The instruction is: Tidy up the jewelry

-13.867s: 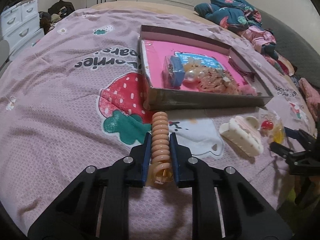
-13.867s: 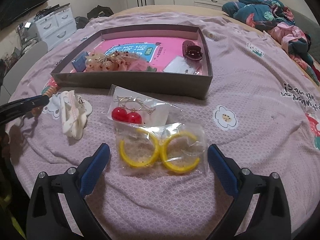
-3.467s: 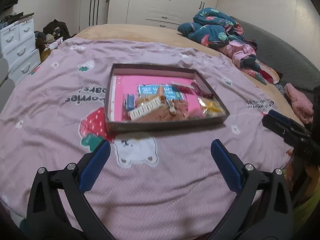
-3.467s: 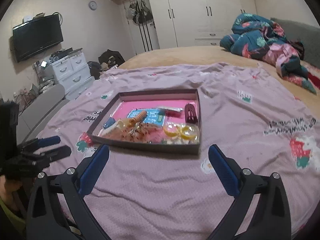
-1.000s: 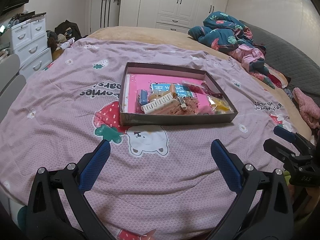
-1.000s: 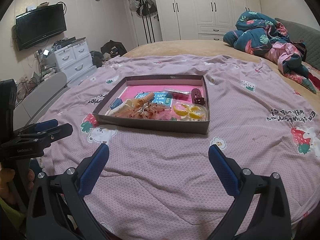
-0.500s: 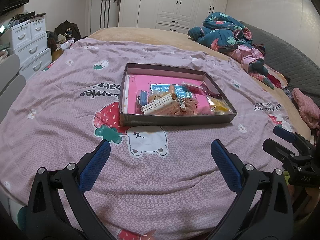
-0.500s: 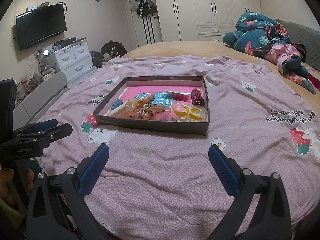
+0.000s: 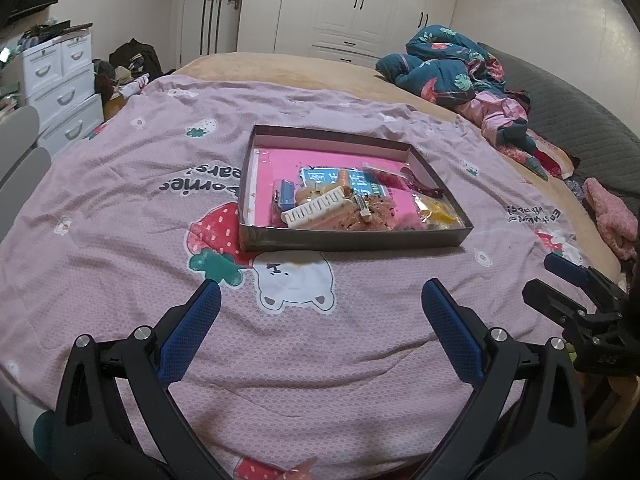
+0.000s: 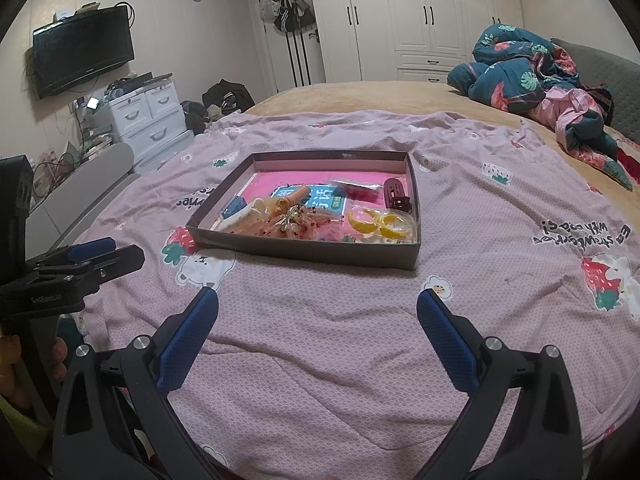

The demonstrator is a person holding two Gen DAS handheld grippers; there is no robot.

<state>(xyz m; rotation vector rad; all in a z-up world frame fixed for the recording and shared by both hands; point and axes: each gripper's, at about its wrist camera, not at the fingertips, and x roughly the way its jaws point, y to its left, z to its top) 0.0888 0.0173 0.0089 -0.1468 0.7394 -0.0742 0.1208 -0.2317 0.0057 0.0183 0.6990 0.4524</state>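
Both tongs hang over the near edge of the bed with nothing in them. The left gripper (image 9: pixel 320 312) has its jaws spread wide apart, and so does the right gripper (image 10: pixel 318 316).

The shallow cardboard box (image 9: pixel 352 240) sits on the pink quilt (image 9: pixel 120 208) well ahead of both. From the left tongs it lies at about twelve o'clock, leaning towards one; from the right tongs at twelve, leaning towards eleven. Its long side runs crosswise to both, from nine o'clock to three. Neither hand looks clearly nearer, so I can't say which would reach it first.

Inside, everything is bunched against the near wall: a cream claw clip (image 9: pixel 316 210) lying crosswise, a peach spiral hair tie (image 10: pixel 294 196) behind it, a small blue piece (image 9: pixel 285 193) at the left end, a tangle of pinkish beaded jewellery (image 10: pixel 294 220) in the middle, bagged yellow hoops (image 10: pixel 380 222) at the near right corner, and a dark red clip (image 10: pixel 394 192) by the right wall. I see no loose pieces left on the quilt, so to my eye the gathering is done.
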